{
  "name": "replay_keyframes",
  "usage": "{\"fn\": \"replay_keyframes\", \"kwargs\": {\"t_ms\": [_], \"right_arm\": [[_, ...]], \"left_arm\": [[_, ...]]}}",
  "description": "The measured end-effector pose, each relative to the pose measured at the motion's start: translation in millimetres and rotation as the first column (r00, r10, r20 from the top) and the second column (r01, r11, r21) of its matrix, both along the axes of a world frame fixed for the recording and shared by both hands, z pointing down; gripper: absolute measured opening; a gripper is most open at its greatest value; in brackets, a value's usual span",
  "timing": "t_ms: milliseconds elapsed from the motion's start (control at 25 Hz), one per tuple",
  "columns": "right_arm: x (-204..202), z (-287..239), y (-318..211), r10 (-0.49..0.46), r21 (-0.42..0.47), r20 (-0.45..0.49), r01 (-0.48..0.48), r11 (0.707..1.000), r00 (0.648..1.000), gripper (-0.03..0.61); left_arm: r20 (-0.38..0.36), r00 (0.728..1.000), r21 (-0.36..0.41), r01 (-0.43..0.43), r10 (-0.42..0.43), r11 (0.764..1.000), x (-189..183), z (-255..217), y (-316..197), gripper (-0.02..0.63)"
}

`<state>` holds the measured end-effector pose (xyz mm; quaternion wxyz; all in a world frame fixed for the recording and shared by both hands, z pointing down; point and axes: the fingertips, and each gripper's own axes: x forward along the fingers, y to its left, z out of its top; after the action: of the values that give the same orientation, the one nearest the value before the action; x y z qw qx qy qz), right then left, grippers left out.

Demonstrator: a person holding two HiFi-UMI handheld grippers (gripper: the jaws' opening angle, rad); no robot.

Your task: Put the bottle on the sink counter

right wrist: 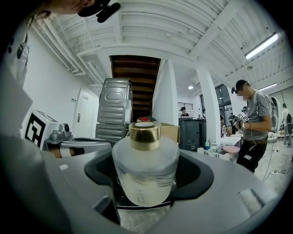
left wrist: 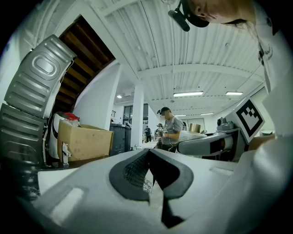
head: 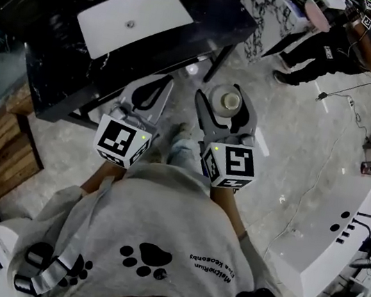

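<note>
- Frosted glass up front: the bottle (right wrist: 145,167) sits squarely between the jaws of the right gripper (head: 228,94), with its gold cap (right wrist: 144,135) upright on top.
- The right gripper view shows both dark pads pressed against the bottle's round sides, so that's a wide but firm grip.
- From the head view we're looking straight down onto the cap, and the bottle hangs in the air over the pale stone floor (head: 291,148).
- It isn't on the counter yet. The dark sink counter (head: 213,25) lies just ahead and to the left of it, and the white basin (head: 133,19) is set into the counter's top.
- The bottle is near the counter's front corner but clear of it, touching nothing except the jaws.
- Over to the left gripper (head: 154,93): its own view shows the jaws drawn together, tips meeting, with nothing between them.
- Both grippers point forward side by side, and their marker cubes (head: 122,142) and (head: 228,164) sit close in front of the person's grey sweatshirt (head: 159,224).
- Around the room, a white bathtub (head: 329,235) stands well off to the right.
- Another person (head: 344,44) stands at the far right of the head view, beyond the counter.
- A cardboard box (left wrist: 84,141) shows in the left gripper view, off to the left behind the jaws.
</note>
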<state>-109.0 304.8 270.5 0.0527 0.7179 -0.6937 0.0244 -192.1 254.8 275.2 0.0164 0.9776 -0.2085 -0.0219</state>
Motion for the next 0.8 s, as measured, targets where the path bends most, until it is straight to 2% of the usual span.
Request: {"fn": "replay_keyframes", "kwargs": {"t_ms": [240, 440, 800], "right_arm": [[31, 3, -37, -0.04, -0.009, -0.003, 0.04, 0.999, 0.999, 0.336], [72, 6, -75, -0.077, -0.017, -0.004, 0.077, 0.997, 0.997, 0.337], [149, 1, -133, -0.156, -0.003, -0.033, 0.156, 0.988, 0.987, 0.336]], "left_arm": [[-0.009, 1.0, 0.008, 0.022, -0.022, 1.0, 29, -1, -30, 0.0], [-0.023, 0.998, 0.002, 0.055, -0.055, 0.998, 69, -8, -64, 0.0], [-0.057, 0.991, 0.039, 0.127, -0.125, 0.991, 141, -19, -112, 0.0]]}}
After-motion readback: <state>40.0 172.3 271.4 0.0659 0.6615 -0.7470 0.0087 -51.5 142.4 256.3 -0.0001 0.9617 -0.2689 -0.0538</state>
